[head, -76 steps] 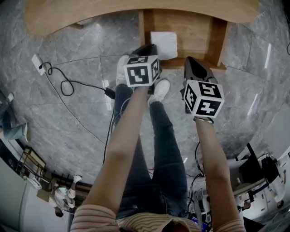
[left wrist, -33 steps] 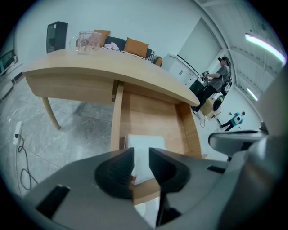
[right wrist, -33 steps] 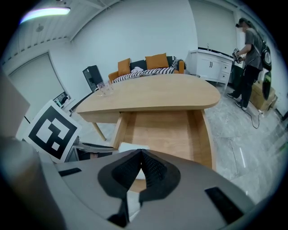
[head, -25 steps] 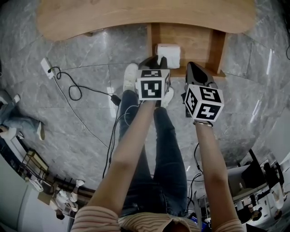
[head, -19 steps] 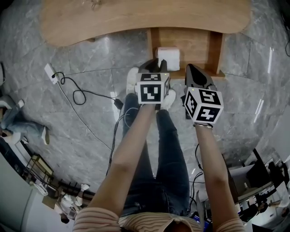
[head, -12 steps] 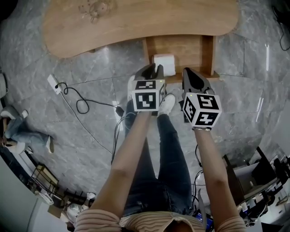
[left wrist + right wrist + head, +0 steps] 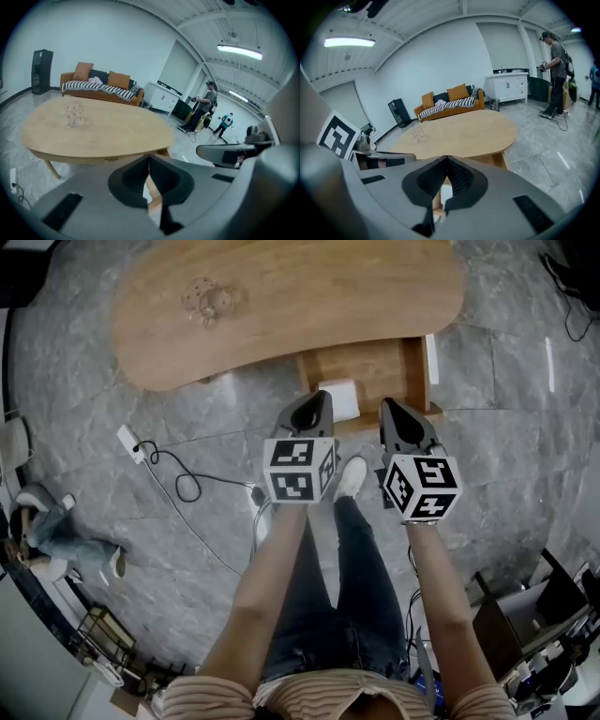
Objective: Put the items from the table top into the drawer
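A cluster of small clear items (image 7: 208, 301) lies on the oval wooden table (image 7: 309, 296); it also shows as the clear items (image 7: 74, 115) in the left gripper view and as a faint clear cluster (image 7: 418, 136) in the right gripper view. Below the table's near edge an open wooden drawer (image 7: 375, 371) holds a white box (image 7: 339, 399). My left gripper (image 7: 314, 401) hangs just in front of the white box, jaws shut and empty (image 7: 149, 161). My right gripper (image 7: 394, 413) is at the drawer's front edge, also shut and empty (image 7: 446, 161).
A power strip with a black cable (image 7: 131, 442) lies on the grey marble floor at the left. My legs and a white shoe (image 7: 352, 476) stand under the grippers. An orange sofa (image 7: 101, 86) stands beyond the table, and other people (image 7: 201, 110) stand at the right.
The head view has tilted up: the whole table top and the clear items have come into sight. Both grippers sit slightly back from the drawer, still shut.
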The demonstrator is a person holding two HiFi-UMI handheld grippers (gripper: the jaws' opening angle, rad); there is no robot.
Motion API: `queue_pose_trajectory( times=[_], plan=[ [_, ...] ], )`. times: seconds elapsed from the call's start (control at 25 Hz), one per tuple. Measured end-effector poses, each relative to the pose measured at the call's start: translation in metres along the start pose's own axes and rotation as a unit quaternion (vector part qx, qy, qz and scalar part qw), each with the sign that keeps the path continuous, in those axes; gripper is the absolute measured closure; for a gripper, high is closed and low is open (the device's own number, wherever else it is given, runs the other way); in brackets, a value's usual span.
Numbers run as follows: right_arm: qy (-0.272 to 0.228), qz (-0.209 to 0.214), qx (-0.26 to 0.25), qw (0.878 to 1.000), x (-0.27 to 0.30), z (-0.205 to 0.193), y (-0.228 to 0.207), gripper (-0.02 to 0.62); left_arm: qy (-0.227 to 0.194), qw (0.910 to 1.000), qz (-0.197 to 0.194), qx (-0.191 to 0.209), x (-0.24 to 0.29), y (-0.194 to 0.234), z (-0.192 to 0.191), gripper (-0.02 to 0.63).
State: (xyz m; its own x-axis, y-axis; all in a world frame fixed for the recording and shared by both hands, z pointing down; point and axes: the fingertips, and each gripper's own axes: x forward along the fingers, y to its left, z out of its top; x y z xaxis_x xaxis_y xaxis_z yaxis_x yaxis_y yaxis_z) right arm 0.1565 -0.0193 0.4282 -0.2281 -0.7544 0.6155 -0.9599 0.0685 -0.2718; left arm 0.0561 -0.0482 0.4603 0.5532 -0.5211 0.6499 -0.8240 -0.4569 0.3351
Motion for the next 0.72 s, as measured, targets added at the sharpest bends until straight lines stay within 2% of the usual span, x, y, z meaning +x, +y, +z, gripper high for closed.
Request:
queue_pose_trajectory(
  times=[0.2, 0.72],
  plan=[
    [-0.028, 0.007, 0.005, 1.000, -0.023, 0.030, 0.011, 0.586, -0.022, 0.9994, -0.013, 0.025, -0.028, -0.016, 0.031, 0.592],
    [-0.092, 0.026, -0.009, 0.995, -0.073, 0.102, 0.045, 0.586, -0.102, 0.9931, -0.044, 0.036, -0.096, -0.046, 0.103, 0.592]
  ],
)
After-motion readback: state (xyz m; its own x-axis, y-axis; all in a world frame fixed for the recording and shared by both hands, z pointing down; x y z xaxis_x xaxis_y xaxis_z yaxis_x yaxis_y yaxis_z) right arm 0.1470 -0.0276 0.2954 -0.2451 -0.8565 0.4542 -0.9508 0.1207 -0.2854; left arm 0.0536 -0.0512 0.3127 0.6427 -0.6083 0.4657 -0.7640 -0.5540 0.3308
